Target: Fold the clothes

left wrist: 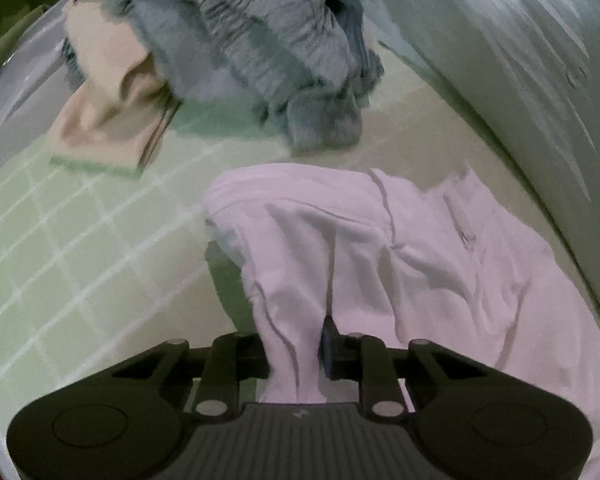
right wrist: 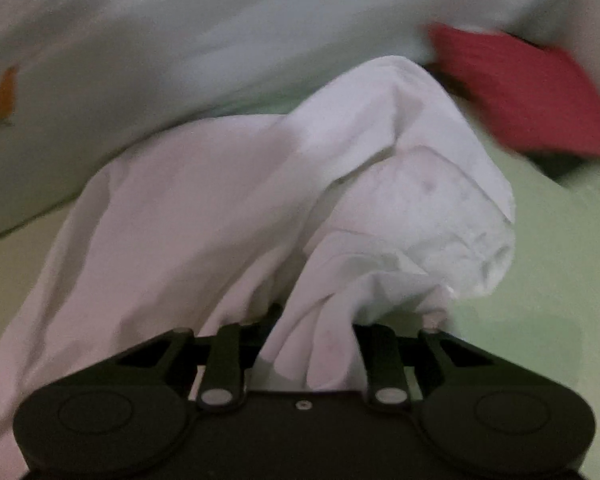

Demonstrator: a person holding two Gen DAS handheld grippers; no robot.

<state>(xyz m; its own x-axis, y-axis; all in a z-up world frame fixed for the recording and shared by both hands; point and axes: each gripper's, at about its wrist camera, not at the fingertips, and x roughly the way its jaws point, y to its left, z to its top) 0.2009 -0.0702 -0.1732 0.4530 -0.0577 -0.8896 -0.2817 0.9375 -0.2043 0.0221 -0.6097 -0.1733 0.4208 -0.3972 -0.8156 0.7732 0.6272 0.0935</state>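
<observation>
Pale green bed sheet (left wrist: pixel 80 248) with a white grid pattern covers the surface; the grid reads clearly only in the left wrist view, and in the right wrist view the sheet (right wrist: pixel 560 260) is a plain blurred green. Large pale pillow or duvet (left wrist: pixel 500 40) runs along the far right edge, cut off by the frame; in the right wrist view the same pale bedding (right wrist: pixel 140 60) carries a small orange motif, too blurred to identify. White garment (left wrist: pixel 380 248) lies crumpled in the middle of the sheet, nearest the cameras, one part drawn up into each gripper; its overall shape is hard to make out. Grey-blue crumpled garment (left wrist: pixel 260 40) is heaped farther back, partly overlapping a folded peach-coloured cloth (left wrist: pixel 108 120) at its left. Red cloth (right wrist: pixel 540 92) sits at the right beyond the white garment (right wrist: pixel 220 200), smeared by motion blur. Left gripper (left wrist: pixel 296 344) has its fingers pinched on a fold of the white garment. Right gripper (right wrist: pixel 308 344) likewise clamps a bunched fold, and the fabric hides its fingertips.
</observation>
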